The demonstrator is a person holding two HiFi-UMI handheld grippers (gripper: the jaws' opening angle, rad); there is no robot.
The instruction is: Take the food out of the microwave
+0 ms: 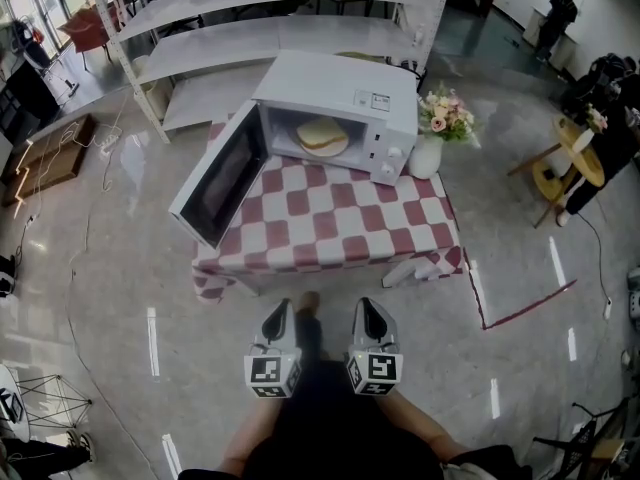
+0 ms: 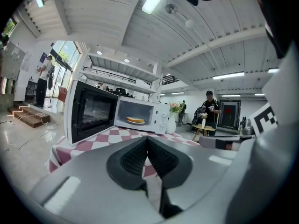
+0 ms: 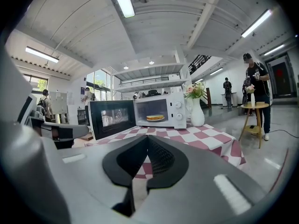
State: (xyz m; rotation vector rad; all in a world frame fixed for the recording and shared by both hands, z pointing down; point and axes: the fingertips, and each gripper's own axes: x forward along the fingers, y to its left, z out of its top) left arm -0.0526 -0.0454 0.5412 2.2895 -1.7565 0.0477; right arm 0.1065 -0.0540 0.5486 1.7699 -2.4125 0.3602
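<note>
A white microwave (image 1: 335, 98) stands on a table with a red-and-white checked cloth (image 1: 330, 223). Its door (image 1: 220, 176) hangs wide open to the left. Inside, a round, flat piece of bread-like food on a plate (image 1: 322, 136) is in plain sight, and it also shows in the left gripper view (image 2: 136, 120) and the right gripper view (image 3: 155, 118). My left gripper (image 1: 283, 308) and right gripper (image 1: 366, 306) hover side by side in front of the table's near edge, well short of the microwave. Both point toward it. The left gripper (image 2: 147, 139) and the right gripper (image 3: 147, 138) each have their jaws shut with nothing between them.
A white vase of flowers (image 1: 440, 128) stands right of the microwave. White shelving (image 1: 270, 38) runs behind the table. At the right are a small round yellow table (image 1: 575, 158) and a person beside it (image 1: 610, 148). Red tape (image 1: 525, 308) marks the floor.
</note>
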